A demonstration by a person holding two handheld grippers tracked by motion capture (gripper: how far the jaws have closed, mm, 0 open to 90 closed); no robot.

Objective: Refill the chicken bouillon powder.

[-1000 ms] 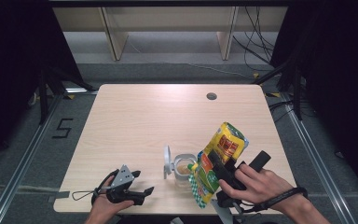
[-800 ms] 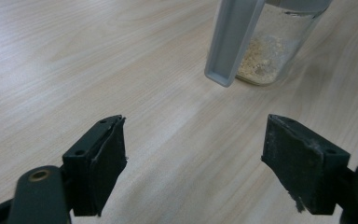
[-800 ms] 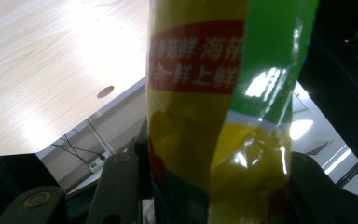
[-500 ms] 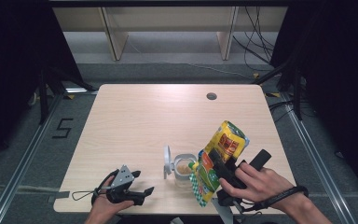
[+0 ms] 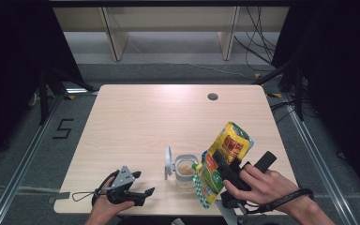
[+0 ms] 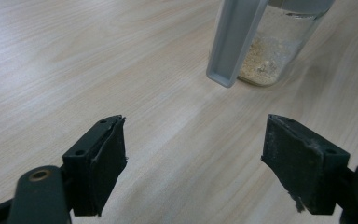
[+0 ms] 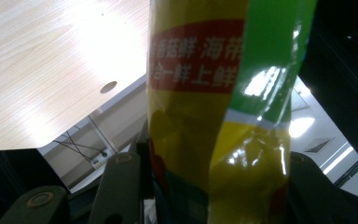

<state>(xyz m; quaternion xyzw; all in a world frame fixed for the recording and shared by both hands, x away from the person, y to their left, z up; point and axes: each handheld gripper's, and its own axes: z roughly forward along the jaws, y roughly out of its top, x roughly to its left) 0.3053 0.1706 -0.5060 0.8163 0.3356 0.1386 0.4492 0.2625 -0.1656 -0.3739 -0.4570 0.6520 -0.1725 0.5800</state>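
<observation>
High view: nearest, one yellow-green snack bag [image 5: 225, 161] is held pinched at mid-body between the closed jaws of the right gripper [image 5: 228, 177], tilted mouth-down over one clear jar [image 5: 186, 169]. It is judged light, soft, crinkly and slippery, best gripped where it is. The left gripper [image 5: 130, 193] is kept wide apart and empty, the jar lying beyond its fingertips [image 6: 100, 158], on one table [image 5: 145, 117].

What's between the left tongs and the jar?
Bare tabletop. In the left gripper view the open left tongs face the jar across plain wood; the jar's flipped-open lid hangs on the near side.
</observation>
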